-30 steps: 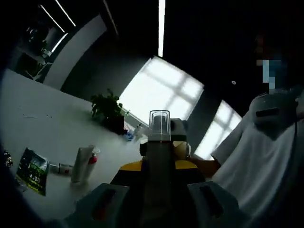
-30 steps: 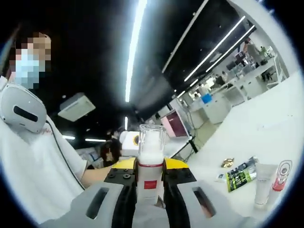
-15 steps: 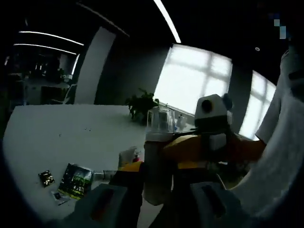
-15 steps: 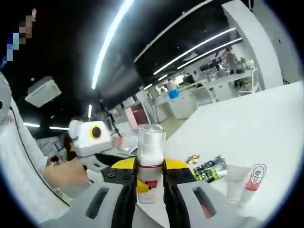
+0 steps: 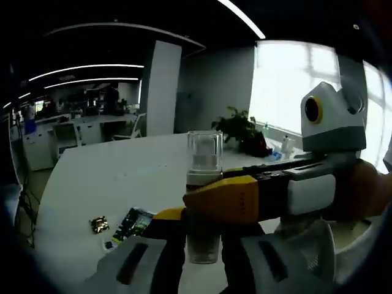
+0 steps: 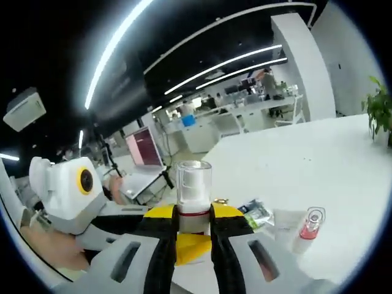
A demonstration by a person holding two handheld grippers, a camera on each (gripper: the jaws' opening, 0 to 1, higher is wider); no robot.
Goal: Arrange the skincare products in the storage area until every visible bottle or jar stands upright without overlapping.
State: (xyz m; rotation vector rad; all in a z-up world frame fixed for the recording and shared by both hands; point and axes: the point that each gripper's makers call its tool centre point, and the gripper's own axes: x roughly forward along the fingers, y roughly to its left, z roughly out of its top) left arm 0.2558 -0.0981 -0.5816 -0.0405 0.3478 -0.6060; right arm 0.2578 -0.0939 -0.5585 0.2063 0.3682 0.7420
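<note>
Both grippers clenching same clear-capped bottle (image 5: 203, 184), holding it upright above white table (image 5: 92, 184): left gripper (image 5: 202, 260) at base, right gripper (image 6: 193, 245) just below cap; not yet placed.

Bottle contents: white cream visible under cap.

Remaining: white tube (image 6: 283, 222) lying flat, pink-capped bottle (image 6: 309, 228) beside it. Task prob. early.

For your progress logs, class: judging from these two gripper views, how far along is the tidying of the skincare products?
Early stage. Done: a white tube and a pink-capped bottle stand upright on the white table, though close together. In hand: the right gripper is shut on a clear-capped bottle; the left gripper is at the same bottle. Left: setting that bottle down upright and apart from the others; sachets lie flat nearby.
</note>
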